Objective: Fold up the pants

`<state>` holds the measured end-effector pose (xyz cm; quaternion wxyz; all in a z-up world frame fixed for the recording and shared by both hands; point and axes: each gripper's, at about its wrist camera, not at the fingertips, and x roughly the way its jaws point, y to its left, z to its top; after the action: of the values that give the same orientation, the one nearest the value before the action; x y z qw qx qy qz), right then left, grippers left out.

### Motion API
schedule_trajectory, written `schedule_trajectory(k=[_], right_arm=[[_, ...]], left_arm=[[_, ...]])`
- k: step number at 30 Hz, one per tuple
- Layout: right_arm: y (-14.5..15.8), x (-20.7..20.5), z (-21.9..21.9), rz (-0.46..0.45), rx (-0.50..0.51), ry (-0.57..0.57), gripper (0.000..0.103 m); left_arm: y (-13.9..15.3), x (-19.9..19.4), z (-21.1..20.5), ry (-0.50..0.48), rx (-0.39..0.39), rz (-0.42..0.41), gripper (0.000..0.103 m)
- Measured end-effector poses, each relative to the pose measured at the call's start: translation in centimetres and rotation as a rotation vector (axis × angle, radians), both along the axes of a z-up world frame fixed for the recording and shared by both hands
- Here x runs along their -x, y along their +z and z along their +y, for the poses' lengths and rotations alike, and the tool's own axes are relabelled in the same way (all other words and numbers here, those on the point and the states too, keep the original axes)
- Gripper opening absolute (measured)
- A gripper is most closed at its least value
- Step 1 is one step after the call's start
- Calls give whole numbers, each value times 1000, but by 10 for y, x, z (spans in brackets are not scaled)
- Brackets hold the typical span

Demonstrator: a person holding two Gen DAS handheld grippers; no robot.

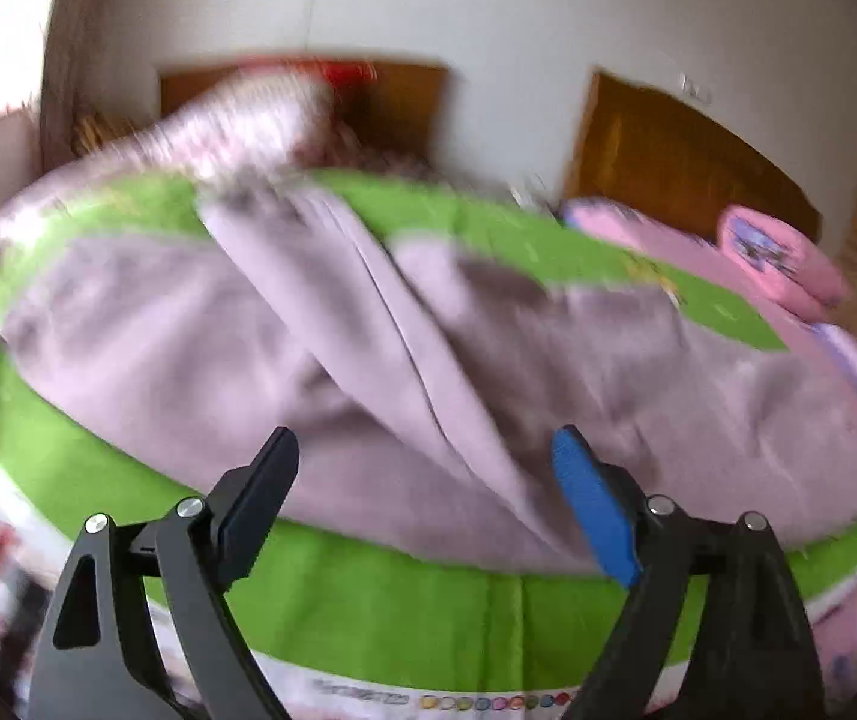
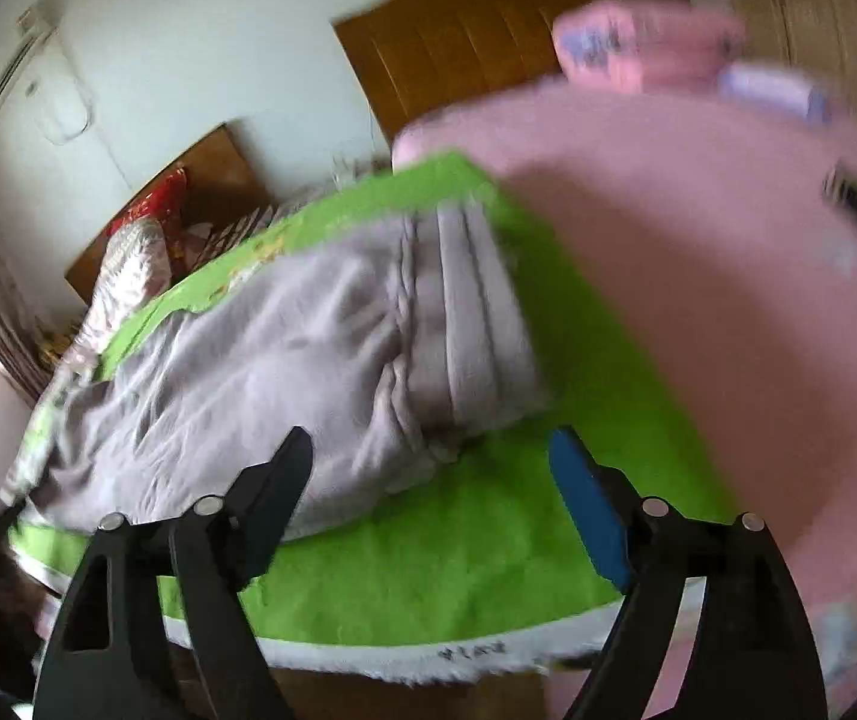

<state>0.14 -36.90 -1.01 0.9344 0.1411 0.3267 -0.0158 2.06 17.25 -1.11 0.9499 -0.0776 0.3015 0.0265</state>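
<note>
In the left wrist view, the left gripper (image 1: 425,501) hangs with its jaws spread wide and nothing between them. Beyond the jaws, the mauve-grey pants (image 1: 368,360) lie spread across a green cloth (image 1: 368,600) that covers the bed (image 1: 698,252). The garment runs broadly from left to right, with a raised lengthwise ridge or fold down its middle; motion blur hides whether one leg already lies over the other. At the far right, a pink pillow (image 1: 782,258) rests on the pink bedding.

In the right wrist view, the right gripper (image 2: 428,498) also has its jaws spread and empty, poised just over the near edge of the pants (image 2: 284,360). Here the gathered waistband end (image 2: 464,312) lies toward the right, and the legs trail off to the left along the green cloth (image 2: 428,570). The fabric is wrinkled and bunched near the waist, not squared up.

Judging by this, the task is at an early stage: the pants are laid out on the bed, perhaps halved lengthwise, though that cannot be told for sure. No compact crosswise fold shows. What seems left is gripping an end, bringing it over the other, and smoothing the result.
</note>
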Motion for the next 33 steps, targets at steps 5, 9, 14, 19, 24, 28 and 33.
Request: schedule_trajectory(k=[5, 9, 14, 19, 24, 28, 33], right_arm=[[21, -10, 59, -95, 123, 150, 75], [-10, -40, 98, 6, 221, 234, 74], [-32, -42, 81, 116, 165, 247, 72], [21, -66, 79, 37, 219, 244, 74], [16, -166, 95, 172, 249, 361, 80], [-24, -197, 84, 367, 285, 443, 80], [-33, -163, 54, 357, 278, 462, 81]], left_arm=[[28, 0, -66, -247, -70, -63, 88], [-4, -35, -115, -376, -141, 77, 88], [-29, -61, -116, -392, -155, 247, 89], [35, -97, -147, -530, -91, 157, 93], [7, -203, -224, -708, -110, 355, 90], [-28, -245, -239, -746, -186, 392, 85], [-45, -254, -230, -791, -245, 274, 91]])
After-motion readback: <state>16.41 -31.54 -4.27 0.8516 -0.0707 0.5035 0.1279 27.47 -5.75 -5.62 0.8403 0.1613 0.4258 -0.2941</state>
